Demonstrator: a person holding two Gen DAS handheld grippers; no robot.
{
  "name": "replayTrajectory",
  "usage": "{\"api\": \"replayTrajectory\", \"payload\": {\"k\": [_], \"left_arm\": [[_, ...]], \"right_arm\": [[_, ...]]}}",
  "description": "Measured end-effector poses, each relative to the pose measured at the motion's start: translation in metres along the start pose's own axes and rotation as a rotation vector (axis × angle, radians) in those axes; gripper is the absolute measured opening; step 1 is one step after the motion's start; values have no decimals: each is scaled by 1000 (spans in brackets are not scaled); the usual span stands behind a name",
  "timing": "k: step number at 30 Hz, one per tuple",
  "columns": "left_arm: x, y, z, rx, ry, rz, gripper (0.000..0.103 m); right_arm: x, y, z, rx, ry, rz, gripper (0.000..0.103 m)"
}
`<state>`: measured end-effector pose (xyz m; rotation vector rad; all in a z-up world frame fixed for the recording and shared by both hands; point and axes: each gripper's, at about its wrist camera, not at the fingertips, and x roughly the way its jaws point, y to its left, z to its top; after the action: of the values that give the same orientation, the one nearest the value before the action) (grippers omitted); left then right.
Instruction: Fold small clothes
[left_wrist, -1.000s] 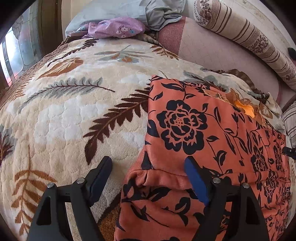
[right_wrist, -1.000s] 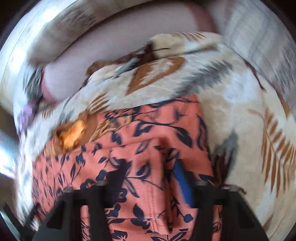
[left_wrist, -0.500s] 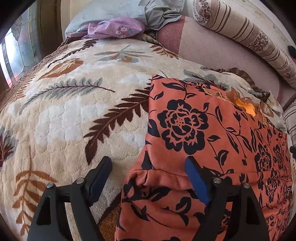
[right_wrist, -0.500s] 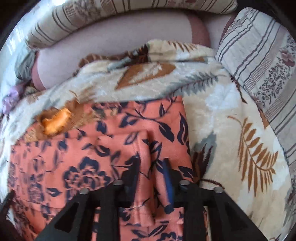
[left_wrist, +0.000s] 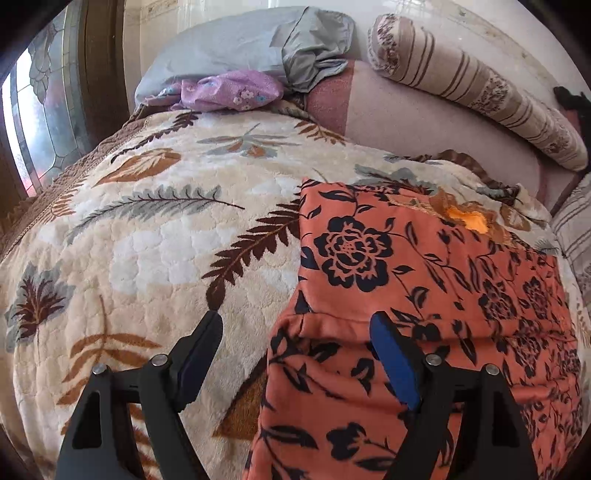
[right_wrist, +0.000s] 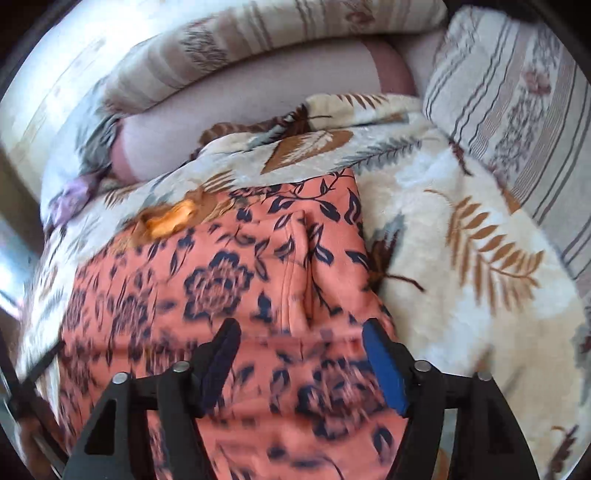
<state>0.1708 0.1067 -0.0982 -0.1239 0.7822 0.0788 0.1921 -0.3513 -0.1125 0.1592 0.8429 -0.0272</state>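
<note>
Both claws are spread wide and empty: the right claw (right_wrist: 301, 347), its jaws just opened, releases the orange floral garment (left_wrist: 424, 280), apparently so the fold settles on the bed (left_wrist: 155, 251); beneath the left claw (left_wrist: 295, 343) its folded edge lies.

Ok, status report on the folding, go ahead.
Left gripper open, empty. Right gripper jaws just opened, pads off cloth. Orange floral garment lies folded on leaf-print blanket. Nothing in the way.

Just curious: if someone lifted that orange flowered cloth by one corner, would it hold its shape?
Probably not. The orange flowered cloth lies in soft folds and ridges, so it would likely droop. It looks thin and light. On the fluffy blanket it may cling rather than slide.
</note>
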Motion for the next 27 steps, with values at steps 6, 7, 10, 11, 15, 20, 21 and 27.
{"api": "replayTrajectory", "payload": {"k": [6, 7, 10, 11, 15, 20, 21, 27], "left_arm": [[-65, 25, -47, 43, 83, -118, 82], [-70, 33, -58, 35, 125, -129, 82], [-78, 49, -96, 15, 258, -122, 82], [-80, 51, -108, 10, 297, -117, 82], [-93, 38, -139, 75, 318, -104, 82], [-94, 32, -147, 9, 325, -99, 82], [-93, 31, -148, 8, 322, -93, 82], [-97, 33, -150, 1, 301, -41, 55]], "right_arm": [[-27, -67, -71, 43, 192, 105, 80], [-30, -81, -84, 66, 225, 125, 80], [-41, -108, -120, 118, 274, 230, 80], [-48, -112, -127, 123, 272, 261, 80], [-57, -116, -149, 169, 316, 405, 80], [-59, -106, -166, 162, 354, 444, 72], [-58, -104, -168, 159, 362, 442, 65], [-53, -102, -172, 147, 381, 391, 43]]}}
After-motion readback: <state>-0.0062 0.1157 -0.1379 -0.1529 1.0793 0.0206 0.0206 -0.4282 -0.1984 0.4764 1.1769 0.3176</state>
